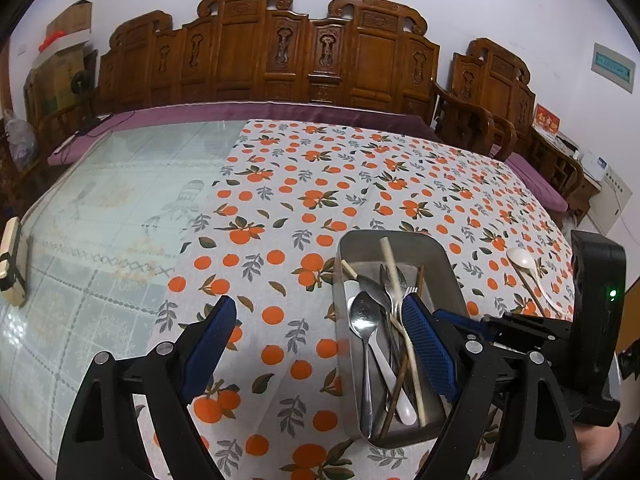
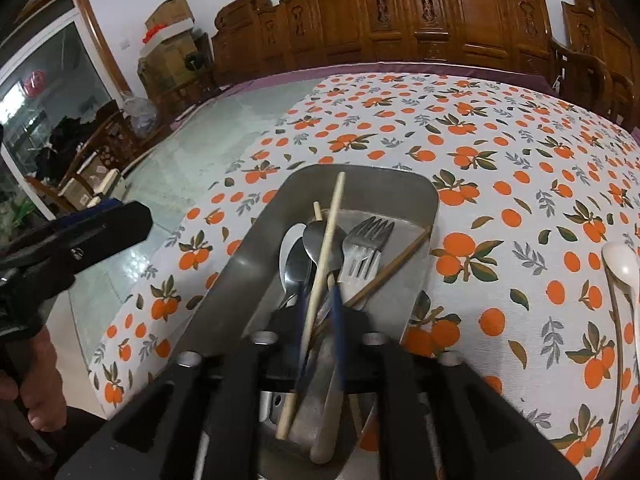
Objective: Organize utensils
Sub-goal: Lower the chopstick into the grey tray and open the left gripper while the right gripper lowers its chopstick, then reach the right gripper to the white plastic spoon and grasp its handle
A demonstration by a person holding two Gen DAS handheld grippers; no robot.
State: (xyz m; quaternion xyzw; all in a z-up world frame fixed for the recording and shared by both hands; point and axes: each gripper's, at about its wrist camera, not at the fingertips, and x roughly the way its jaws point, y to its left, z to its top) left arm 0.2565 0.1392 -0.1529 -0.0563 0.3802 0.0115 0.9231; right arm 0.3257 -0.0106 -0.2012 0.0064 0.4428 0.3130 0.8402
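Metal tray (image 1: 448,264) on the orange-print tablecloth (image 1: 280,200) covering the table (image 1: 100,208), holding steel spoons (image 1: 364,320), forks (image 2: 366,246), pale chopsticks (image 2: 326,264) and a brown chopstick (image 2: 394,266) in a loose heap. Left hand-held gripper (image 1: 320,344) hovering just left of the tray, blue pads wide apart, nothing between. Right hand-held gripper (image 2: 320,344) low over the tray's near end, jaws slightly parted around one pale chopstick, not pressing it. White spoon (image 1: 522,260) lying on the cloth to the right, apart from the tray.
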